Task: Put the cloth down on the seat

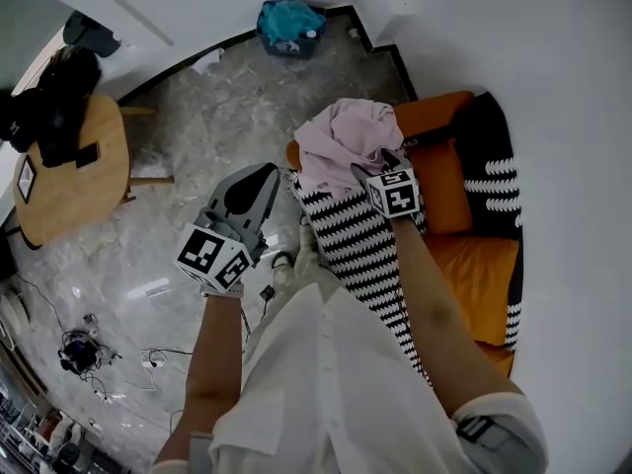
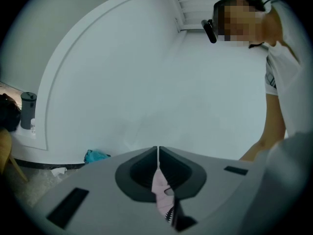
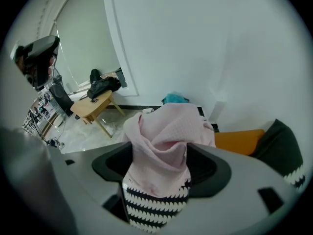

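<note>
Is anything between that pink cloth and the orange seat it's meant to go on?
Yes: a black-and-white zigzag throw covers that end of the orange seat, directly under the pink cloth.

Cloth (image 1: 341, 136): pink, soft, matt, waffle-textured weave. Throw (image 1: 360, 250): black-and-white zigzag fabric, matt. Seat (image 1: 484, 275): orange, smooth, faint sheen; leather or vinyl, can't tell. Floor (image 1: 197, 126): marble-look stone, polished, glossy. Round bench (image 1: 79, 200): pale wood, matt. Left tool (image 2: 158, 151) and right tool (image 3: 159, 146): matt grey plastic, darker jaw liners.
</note>
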Available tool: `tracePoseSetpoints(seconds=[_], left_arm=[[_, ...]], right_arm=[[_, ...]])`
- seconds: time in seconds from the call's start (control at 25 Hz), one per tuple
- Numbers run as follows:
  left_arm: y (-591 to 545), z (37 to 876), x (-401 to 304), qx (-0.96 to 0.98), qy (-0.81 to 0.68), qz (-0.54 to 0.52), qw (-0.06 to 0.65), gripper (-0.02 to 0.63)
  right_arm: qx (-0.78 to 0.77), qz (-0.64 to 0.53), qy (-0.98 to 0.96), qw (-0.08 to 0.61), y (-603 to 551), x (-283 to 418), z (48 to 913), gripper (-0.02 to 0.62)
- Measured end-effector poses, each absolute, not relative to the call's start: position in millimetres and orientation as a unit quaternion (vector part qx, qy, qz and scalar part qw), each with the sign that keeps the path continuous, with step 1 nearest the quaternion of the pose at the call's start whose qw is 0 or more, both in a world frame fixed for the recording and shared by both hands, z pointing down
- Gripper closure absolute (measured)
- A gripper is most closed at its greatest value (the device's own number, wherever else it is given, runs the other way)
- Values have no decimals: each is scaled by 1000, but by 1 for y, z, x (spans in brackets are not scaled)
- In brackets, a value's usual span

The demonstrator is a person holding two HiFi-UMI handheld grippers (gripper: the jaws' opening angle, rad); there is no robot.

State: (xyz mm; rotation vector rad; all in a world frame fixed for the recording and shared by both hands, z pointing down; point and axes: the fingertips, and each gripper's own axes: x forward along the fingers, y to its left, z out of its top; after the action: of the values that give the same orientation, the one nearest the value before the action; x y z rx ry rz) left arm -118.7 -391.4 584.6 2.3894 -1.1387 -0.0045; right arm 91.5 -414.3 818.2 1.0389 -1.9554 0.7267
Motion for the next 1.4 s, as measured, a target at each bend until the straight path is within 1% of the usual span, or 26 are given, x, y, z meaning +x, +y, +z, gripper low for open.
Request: tracePoseSetpoints(seconds=[0.24,0.48,0.68,0.92,1.24,1.32,1.4], left_arm=[[-380,563,-121,879,-419,-8,230,581],[-365,535,-122,883,-416,-19,215,581],[-349,511,-121,890,-409,-27,202,581],[-326,484,-122,896,-401,-39,188,581],[-299,455,-121,907,-383,-47,167,581],[-293,448,-122,910,-380,-48,162,581],[-286,442,-125,911,-377,-51,159,581]], right_arm=[[449,259,-784,341,-420,105,764,242],[472,232,-804,277,-413,101,696,245],[472,205,-825,233,-393,88,642,273],[468,178,-847,180,-362,75,579,362],[466,143,-862,141,-322,69,518,471],[468,134,-864,131,-313,68,503,511],[470,124,-865,120,-303,67,487,566]])
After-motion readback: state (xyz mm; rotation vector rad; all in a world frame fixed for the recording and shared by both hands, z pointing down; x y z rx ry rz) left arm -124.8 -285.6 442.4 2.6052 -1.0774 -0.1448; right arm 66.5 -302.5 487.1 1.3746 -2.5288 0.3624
